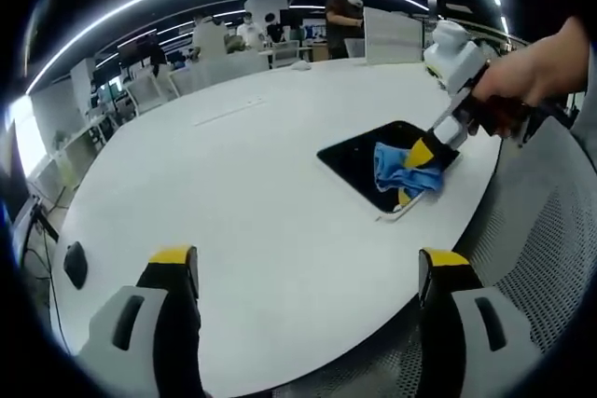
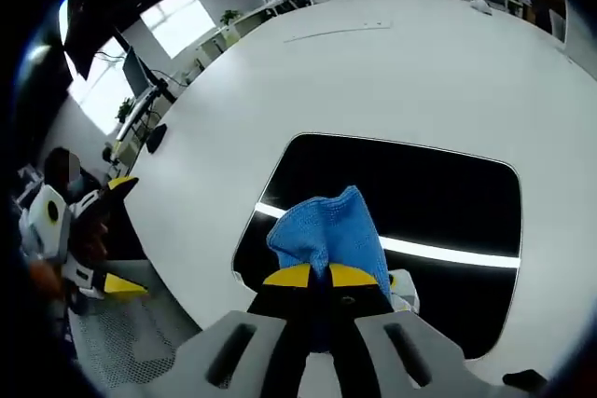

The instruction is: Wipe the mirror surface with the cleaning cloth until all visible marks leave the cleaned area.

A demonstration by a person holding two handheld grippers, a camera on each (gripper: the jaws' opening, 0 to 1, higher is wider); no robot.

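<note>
The mirror (image 2: 410, 221) lies flat on the white table (image 2: 373, 72), a dark rounded rectangle close to the table's near-right edge in the left gripper view (image 1: 373, 167). In the right gripper view its long axis runs left to right, with a bright strip of ceiling light reflected along that length. The right gripper (image 2: 322, 277) has its 2 yellow-tipped jaws clenched on the blue cleaning cloth (image 2: 326, 230), which bunches up beyond the tips and rests on the near part of the glass. In the left gripper view that same gripper (image 1: 417, 174), gripped by a hand (image 1: 532, 72), slants down from the upper right onto the cloth (image 1: 401, 167) at the mirror's right end. The left gripper (image 1: 308, 272) hovers above bare table well apart from the mirror, its 2 jaws spread wide and holding nothing; it also shows at the far left of the right gripper view (image 2: 117, 235).
</note>
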